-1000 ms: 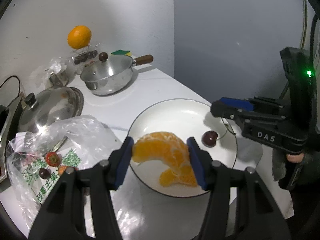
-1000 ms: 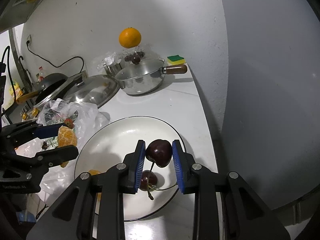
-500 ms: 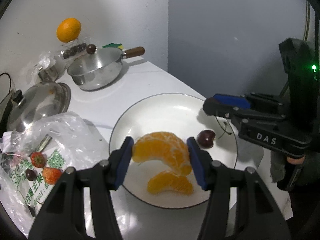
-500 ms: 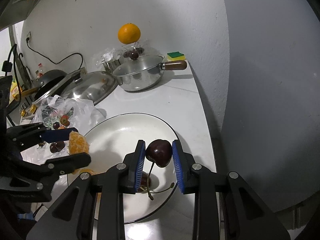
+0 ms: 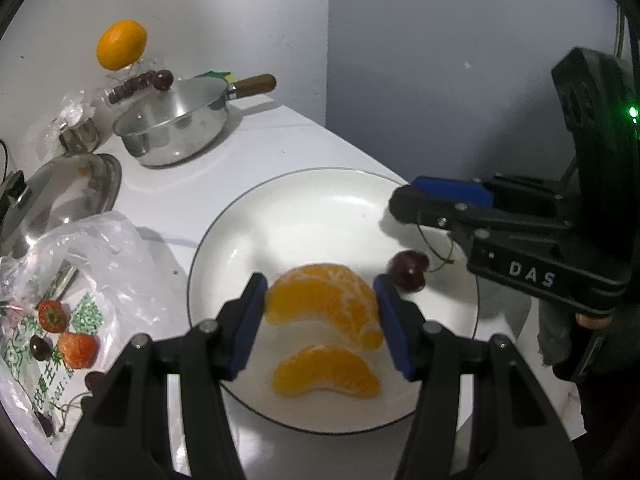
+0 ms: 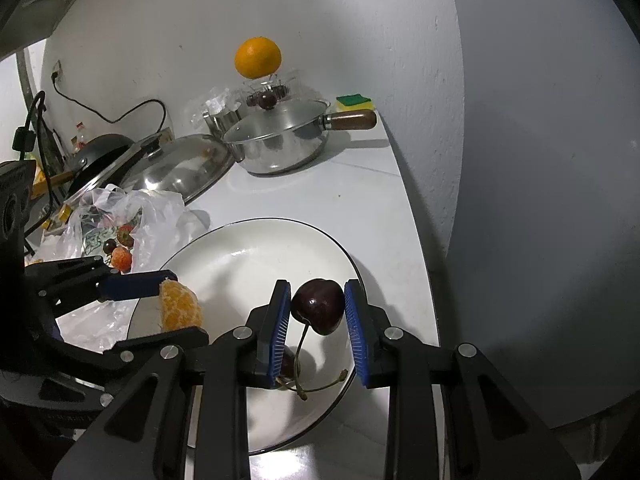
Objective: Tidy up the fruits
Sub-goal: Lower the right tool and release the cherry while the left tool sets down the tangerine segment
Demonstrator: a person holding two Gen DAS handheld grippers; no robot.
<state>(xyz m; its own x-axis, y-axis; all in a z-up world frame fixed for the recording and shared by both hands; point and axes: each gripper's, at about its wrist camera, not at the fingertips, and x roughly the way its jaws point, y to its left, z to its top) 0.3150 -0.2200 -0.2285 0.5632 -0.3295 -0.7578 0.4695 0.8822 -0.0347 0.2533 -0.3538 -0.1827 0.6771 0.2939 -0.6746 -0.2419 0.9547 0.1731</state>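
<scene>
My left gripper [image 5: 320, 312] is shut on a peeled orange piece [image 5: 324, 300] and holds it just above the white plate [image 5: 304, 216]. One orange segment [image 5: 326, 372] and a dark cherry [image 5: 406, 270] lie on the plate. My right gripper [image 6: 316, 316] is shut on a second dark cherry [image 6: 318, 306] above the plate's right side [image 6: 256, 256]; its stem hangs down. The left gripper with the orange piece [image 6: 180, 306] shows at left in the right wrist view. The right gripper's fingers [image 5: 448, 196] show at right in the left wrist view.
A clear plastic bag [image 5: 72, 280] with strawberries and cherries lies left of the plate. A steel pot with wooden handle [image 5: 176, 124], a steel lid [image 5: 56, 196] and a whole orange on a jar [image 5: 120, 46] stand behind. The counter edge runs right of the plate.
My left gripper has carried the orange piece further over the plate, so the plate and loose segment sit more central. The right gripper holds its cherry almost still, slightly lower over the plate.
</scene>
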